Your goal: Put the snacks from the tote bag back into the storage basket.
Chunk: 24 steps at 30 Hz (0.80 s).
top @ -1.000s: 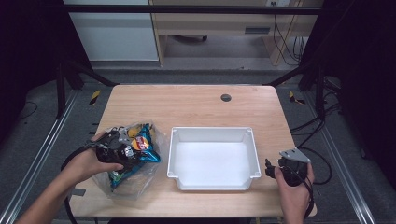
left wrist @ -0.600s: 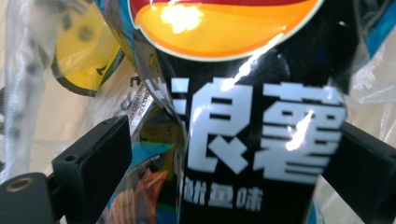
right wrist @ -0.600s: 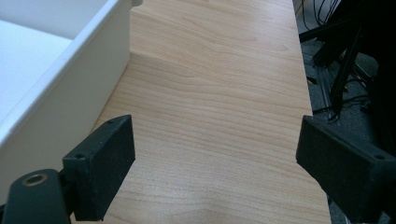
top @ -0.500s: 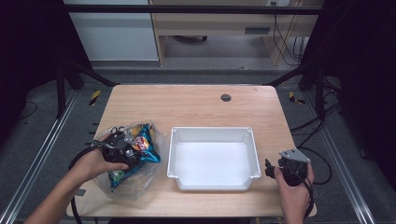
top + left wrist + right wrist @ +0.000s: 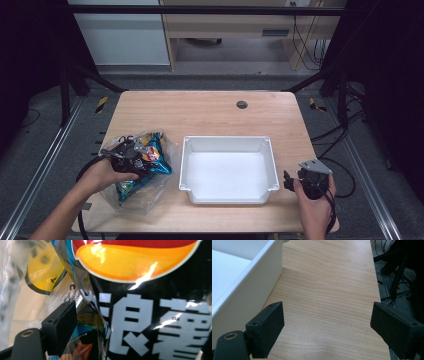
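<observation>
Spreading across the middle of the high view, the wooden table [image 5: 210, 112] carries everything, with a small dark grommet [image 5: 242, 104] near its far edge. A white bin [image 5: 228, 170] sits at its centre toward the near edge, open side up and empty. To its left lies a clear plastic bag [image 5: 145, 192] holding snack packets, among them a blue and black chip packet [image 5: 155, 160]. The left tongs [image 5: 131, 156] are pushed into that bag; in the left gripper view one black jaw lies against the glossy packet [image 5: 155, 322], the other is hidden, so I cannot tell whether they grip it. The right tongs [image 5: 327, 322] hover near the table's right edge, just beside the bin wall [image 5: 244, 292], jaws wide apart with bare wood between them.
</observation>
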### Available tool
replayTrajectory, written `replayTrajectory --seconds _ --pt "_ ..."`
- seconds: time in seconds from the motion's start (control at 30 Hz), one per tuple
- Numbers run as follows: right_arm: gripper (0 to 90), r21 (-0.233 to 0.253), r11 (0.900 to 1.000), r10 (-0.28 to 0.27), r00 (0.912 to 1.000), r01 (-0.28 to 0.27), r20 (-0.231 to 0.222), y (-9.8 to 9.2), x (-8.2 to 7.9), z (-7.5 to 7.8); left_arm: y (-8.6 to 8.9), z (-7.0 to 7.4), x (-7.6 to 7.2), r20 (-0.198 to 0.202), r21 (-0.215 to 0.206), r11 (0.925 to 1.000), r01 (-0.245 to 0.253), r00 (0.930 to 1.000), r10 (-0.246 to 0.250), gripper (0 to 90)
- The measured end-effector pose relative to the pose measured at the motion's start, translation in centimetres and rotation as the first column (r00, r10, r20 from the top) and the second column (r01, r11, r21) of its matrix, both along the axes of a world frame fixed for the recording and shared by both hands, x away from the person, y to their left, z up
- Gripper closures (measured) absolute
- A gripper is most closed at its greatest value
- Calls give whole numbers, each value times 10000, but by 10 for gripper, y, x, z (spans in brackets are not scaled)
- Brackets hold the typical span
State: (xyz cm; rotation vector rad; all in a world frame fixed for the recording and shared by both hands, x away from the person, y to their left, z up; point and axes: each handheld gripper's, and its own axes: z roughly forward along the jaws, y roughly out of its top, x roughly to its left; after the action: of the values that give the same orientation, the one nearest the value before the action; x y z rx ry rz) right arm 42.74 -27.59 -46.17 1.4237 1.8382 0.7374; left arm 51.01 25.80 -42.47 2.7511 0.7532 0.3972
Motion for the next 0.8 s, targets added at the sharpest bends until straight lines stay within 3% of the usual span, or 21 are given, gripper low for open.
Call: replayTrajectory --seconds 0.3,0.57,0.8 --pt "122 36 10000 11 10000 -11 -20 0 0 0 -1 -7 1 11 -168 9999 -23 10000 23 177" --pt "121 84 10000 -9 10000 10 -60 0 0 0 -3 -9 0 31 -258 9996 104 9999 -104 261" --pt "121 41 10000 -3 10000 3 -42 -2 0 0 -1 -2 -2 165 -328 9993 183 9997 -177 361"
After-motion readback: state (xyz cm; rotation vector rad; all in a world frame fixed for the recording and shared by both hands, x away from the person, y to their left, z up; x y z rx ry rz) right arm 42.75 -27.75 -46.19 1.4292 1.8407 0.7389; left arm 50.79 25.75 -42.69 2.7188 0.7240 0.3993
